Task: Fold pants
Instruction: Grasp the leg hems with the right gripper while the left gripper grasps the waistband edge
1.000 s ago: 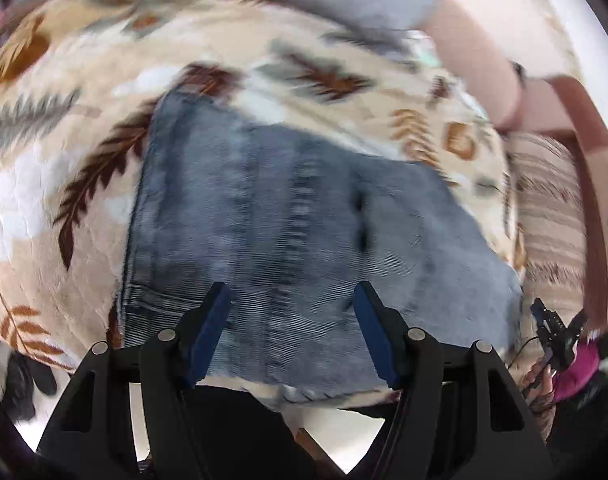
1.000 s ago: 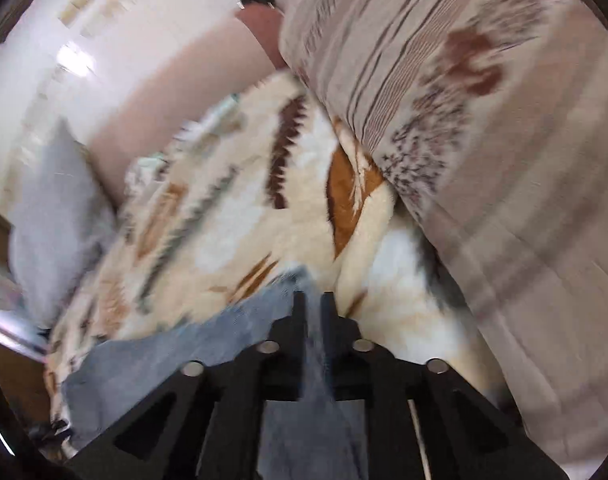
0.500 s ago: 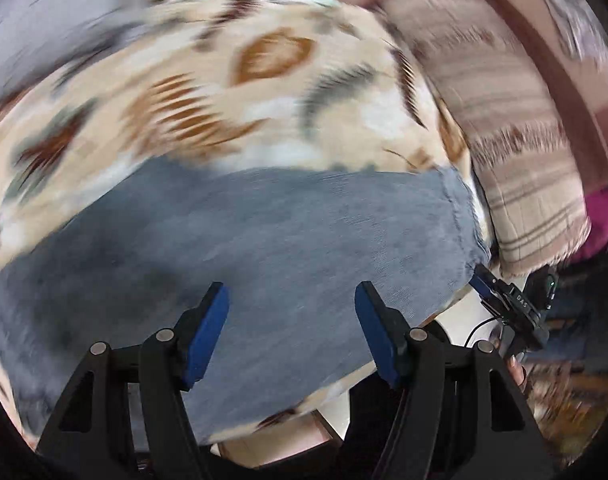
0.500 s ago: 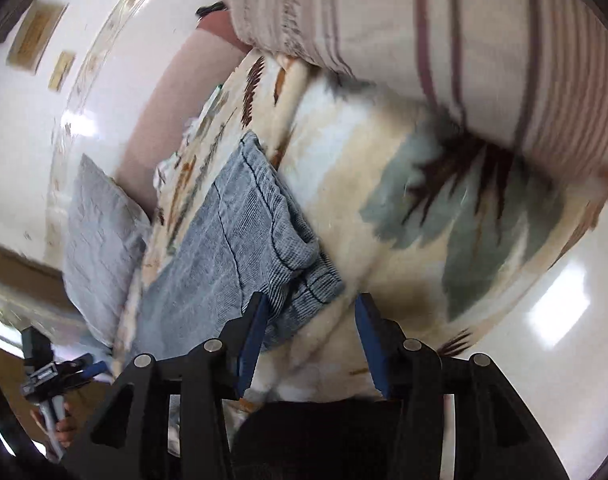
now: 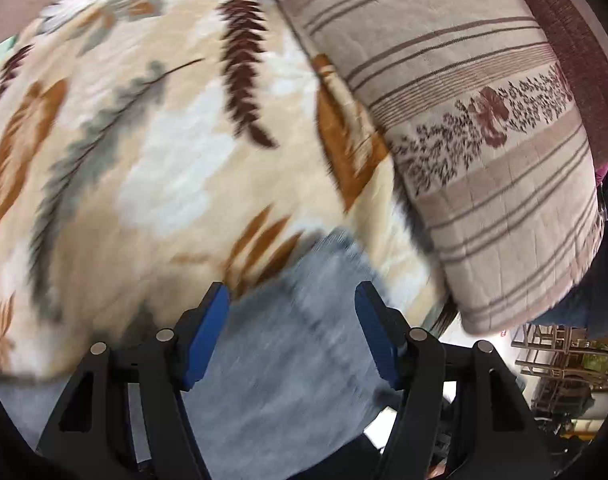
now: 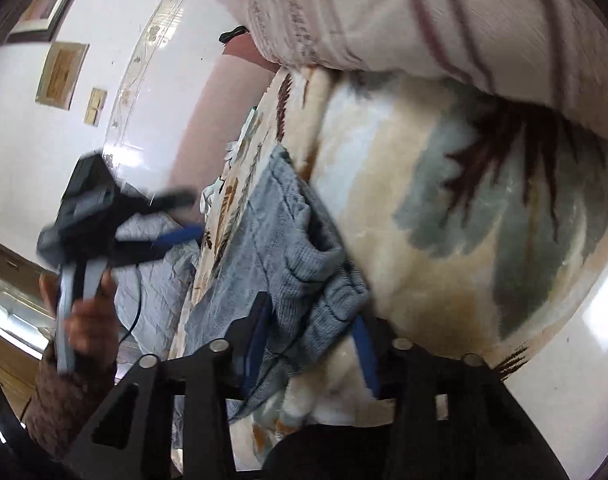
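folded pants (image 6: pixel 288 264) between right tongs (image 6: pixel 309 346)

A soft blanket (image 5: pixel 152 168) with leaf pictures covers the bed. A striped pillow (image 5: pixel 483 152) lies on its right side.

Pants (image 6: pixel 288 256): faded blue denim, woven, matt. Blanket (image 5: pixel 156 152): plush fleece, leaf print. Pillow (image 5: pixel 483 152) at 2 o'clock: quilted striped cloth. Floor (image 6: pixel 575 364): glossy white. Left gripper (image 5: pixel 292 332): matt black plastic, blue pads.
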